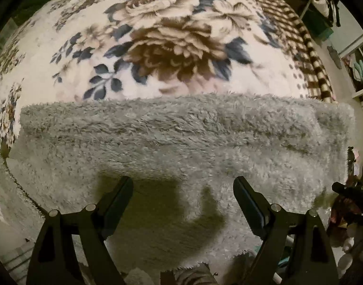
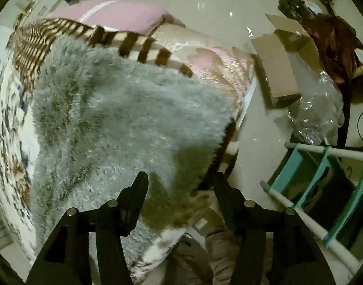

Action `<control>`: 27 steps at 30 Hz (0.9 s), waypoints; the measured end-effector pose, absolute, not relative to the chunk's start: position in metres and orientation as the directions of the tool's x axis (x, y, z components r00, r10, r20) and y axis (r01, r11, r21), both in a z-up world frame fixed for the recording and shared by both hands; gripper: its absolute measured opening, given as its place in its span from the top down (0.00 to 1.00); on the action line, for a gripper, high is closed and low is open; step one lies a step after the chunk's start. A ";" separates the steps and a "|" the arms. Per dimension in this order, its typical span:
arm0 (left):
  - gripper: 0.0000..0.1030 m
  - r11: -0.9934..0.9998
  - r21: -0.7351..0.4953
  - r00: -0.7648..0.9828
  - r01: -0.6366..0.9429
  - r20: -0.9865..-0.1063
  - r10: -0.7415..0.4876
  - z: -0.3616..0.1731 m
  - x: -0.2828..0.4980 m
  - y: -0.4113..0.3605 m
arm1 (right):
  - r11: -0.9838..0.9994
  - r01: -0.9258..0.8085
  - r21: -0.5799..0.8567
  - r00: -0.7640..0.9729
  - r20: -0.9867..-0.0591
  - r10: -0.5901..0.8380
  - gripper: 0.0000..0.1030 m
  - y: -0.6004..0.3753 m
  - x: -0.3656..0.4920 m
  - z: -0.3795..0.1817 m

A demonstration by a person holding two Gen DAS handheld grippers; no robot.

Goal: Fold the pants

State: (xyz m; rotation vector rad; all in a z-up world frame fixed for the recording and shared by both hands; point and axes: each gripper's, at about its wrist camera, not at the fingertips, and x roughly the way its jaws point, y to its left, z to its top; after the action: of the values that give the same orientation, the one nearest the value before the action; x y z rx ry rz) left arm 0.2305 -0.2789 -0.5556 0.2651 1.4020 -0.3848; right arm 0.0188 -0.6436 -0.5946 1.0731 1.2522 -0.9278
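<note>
The left gripper (image 1: 183, 186) has its two black fingers spread wide, nothing between them, poised above the near part of the pants (image 1: 181, 137); their shadow falls on the pile just ahead; the right gripper (image 2: 180, 184) is likewise spread and empty, its left finger over the grey fabric and its right finger off the garment's corner, above the edge of the bed and the pale floor (image 2: 229, 11); the pants (image 2: 124, 109) lie directly ahead of and beneath both tools, on a floral blanket (image 1: 157, 35) that covers the bed; in the left view their long axis runs straight across the frame, side to side, at right angles to the fingers' line; the left gripper sits over the middle of that length, while the right sits at the end near the blanket's striped border (image 2: 143, 45); the right gripper's dark body shows at the right edge of the left view, just off the cloth; the garment is a thick, shaggy grey fleece, apparently already doubled, with a raised ridge along its far long edge; it looks soft and bulky, likely to spring open unless pressed; I judge a crosswise fold, end toward end, is what remains; beyond the bed a cardboard box (image 2: 276, 80) and clear plastic wrap (image 2: 317, 109) lie on the floor.
</note>
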 end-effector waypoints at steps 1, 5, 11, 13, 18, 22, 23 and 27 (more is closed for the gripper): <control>0.16 0.911 -0.050 0.128 0.408 -0.985 -0.112 -0.551 0.230 -0.274 | 0.283 0.953 0.112 0.110 -0.994 0.025 0.40 -0.637 0.022 -0.589; 0.16 0.933 -0.036 0.159 0.357 -0.982 -0.099 -0.528 0.237 -0.233 | 0.436 0.894 0.106 0.099 -0.994 0.039 0.39 -0.602 0.048 -0.566; 0.16 0.980 0.070 0.187 0.187 -0.982 0.034 -0.514 0.265 -0.114 | 0.767 0.638 0.072 0.030 -0.997 0.069 0.39 -0.473 0.150 -0.559; 0.16 0.988 0.109 0.177 0.107 -0.980 0.089 -0.517 0.285 -0.071 | 0.840 0.538 0.072 0.018 -0.997 0.075 0.39 -0.416 0.186 -0.566; 0.17 0.990 0.076 0.169 -0.118 -0.981 0.096 -0.522 0.335 0.036 | 0.909 0.412 0.068 -0.011 -0.997 0.080 0.39 -0.297 0.263 -0.588; 0.17 0.971 -0.008 0.188 -0.239 -0.981 0.038 -0.527 0.376 0.092 | 0.938 0.343 0.042 -0.036 -0.998 0.058 0.39 -0.226 0.304 -0.600; 0.17 0.967 -0.023 0.184 -0.255 -0.983 0.026 -0.533 0.388 0.103 | 0.944 0.327 0.035 -0.040 -0.998 0.051 0.39 -0.215 0.309 -0.603; 0.97 0.961 -0.106 0.177 -0.256 -0.982 -0.062 -0.555 0.405 0.127 | 0.960 0.279 -0.016 -0.064 -0.998 0.002 0.39 -0.176 0.320 -0.608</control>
State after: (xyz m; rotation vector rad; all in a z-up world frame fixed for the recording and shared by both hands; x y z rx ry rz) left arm 0.4052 0.1267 -0.5547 -0.2712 1.3910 0.1399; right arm 0.3202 -0.1764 -0.6077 0.2184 1.6234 -0.2295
